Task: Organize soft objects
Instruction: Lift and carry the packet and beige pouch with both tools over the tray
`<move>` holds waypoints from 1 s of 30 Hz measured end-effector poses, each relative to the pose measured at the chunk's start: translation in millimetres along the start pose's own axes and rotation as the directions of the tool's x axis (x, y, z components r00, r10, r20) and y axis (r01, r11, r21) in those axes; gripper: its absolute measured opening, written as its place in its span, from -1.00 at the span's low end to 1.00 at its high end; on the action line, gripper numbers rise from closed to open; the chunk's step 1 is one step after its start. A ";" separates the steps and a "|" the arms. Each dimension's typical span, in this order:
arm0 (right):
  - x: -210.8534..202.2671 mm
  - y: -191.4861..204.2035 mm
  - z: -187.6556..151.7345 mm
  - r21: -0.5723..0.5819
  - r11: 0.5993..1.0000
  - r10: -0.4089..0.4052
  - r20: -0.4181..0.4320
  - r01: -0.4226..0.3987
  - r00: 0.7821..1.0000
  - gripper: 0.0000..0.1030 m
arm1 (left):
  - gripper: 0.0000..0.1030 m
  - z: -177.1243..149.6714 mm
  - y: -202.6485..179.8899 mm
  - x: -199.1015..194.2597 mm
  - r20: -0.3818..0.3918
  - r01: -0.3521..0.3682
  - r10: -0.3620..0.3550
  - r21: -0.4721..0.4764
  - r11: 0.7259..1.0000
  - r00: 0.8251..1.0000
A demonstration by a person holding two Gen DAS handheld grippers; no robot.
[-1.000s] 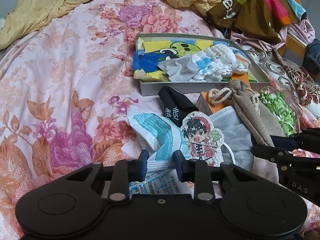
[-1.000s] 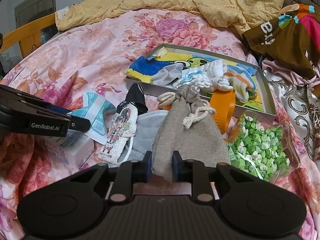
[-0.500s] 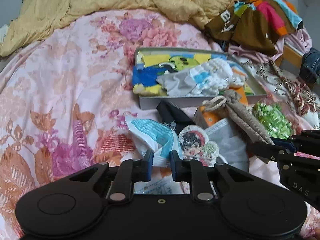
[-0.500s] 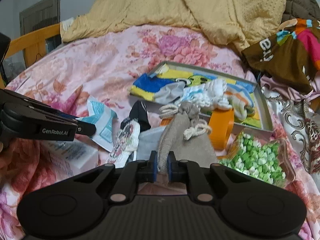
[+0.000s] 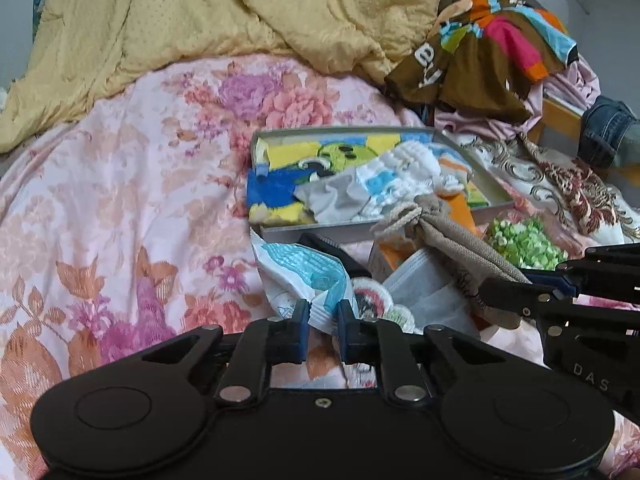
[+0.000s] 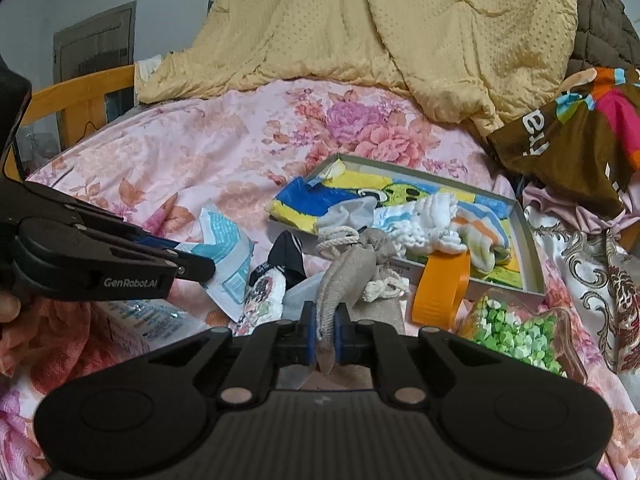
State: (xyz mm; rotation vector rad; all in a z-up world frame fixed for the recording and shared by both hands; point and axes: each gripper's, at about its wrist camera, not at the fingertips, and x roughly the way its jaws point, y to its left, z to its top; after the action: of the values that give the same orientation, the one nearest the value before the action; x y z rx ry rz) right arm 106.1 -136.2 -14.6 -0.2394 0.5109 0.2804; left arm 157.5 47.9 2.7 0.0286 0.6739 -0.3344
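My left gripper (image 5: 323, 311) is shut on a white and blue packet (image 5: 304, 276), lifted off the floral bedspread; the packet also shows in the right wrist view (image 6: 226, 248). My right gripper (image 6: 323, 322) is shut on the bottom of a grey drawstring pouch (image 6: 346, 276), which hangs raised; the pouch also shows in the left wrist view (image 5: 452, 236). A shallow grey box (image 5: 490, 180) beyond them holds a colourful cartoon cloth (image 5: 280, 192) and white-blue socks (image 5: 396, 178).
Below the pouch lie a grey face mask (image 5: 424, 292), a cartoon patch (image 6: 264, 296), a black cloth (image 6: 286, 254), an orange band (image 6: 442, 290) and a bag of green pieces (image 6: 516, 336). A yellow blanket (image 5: 224, 20) and piled clothes (image 5: 480, 48) lie behind.
Both grippers closed further and rose: the left lifted the white and blue packet, the right lifted the drawstring pouch off the pile.
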 end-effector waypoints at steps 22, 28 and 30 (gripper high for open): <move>-17.2 7.1 5.6 -0.086 0.991 -0.083 0.161 0.098 0.983 -0.83 | -0.73 5.6 -3.6 -25.3 0.207 0.032 -0.027 -0.017 0.999 0.978; -14.9 6.2 4.2 -0.090 0.990 -0.093 0.158 0.108 0.983 -0.83 | -0.72 5.5 -2.4 -25.9 0.224 0.037 -0.030 -0.029 0.999 0.974; -15.1 6.0 4.6 -0.092 0.989 -0.100 0.164 0.116 0.981 -0.83 | -0.72 5.9 -1.8 -27.1 0.237 0.041 -0.032 -0.032 0.999 0.971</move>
State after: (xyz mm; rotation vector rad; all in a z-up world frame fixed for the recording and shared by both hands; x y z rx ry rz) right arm 93.7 -132.3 -3.9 -0.3396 0.3248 0.2177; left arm 140.7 53.4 24.1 -0.0578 0.4446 -0.3546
